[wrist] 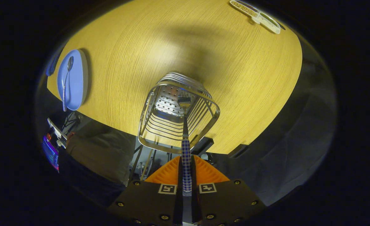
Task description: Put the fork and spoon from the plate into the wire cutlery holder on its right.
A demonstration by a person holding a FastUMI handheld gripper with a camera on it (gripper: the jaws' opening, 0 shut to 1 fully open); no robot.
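With the gripper [186,175] clamped on the fork [185,147] handle, tines already down inside the holder [178,110], keep it vertical and release low so it won't clatter; the spoon [66,83] lies on the plate [76,78].

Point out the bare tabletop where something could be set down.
Bare wood runs between plate and wire holder, and from the holder to the far tray. Crowded: the holder's mouth, where the gripper holds the fork.

no readable text, square coded markers on the gripper [186,164] body (patterns, not letters), jaws clamping a fork [186,157] handle
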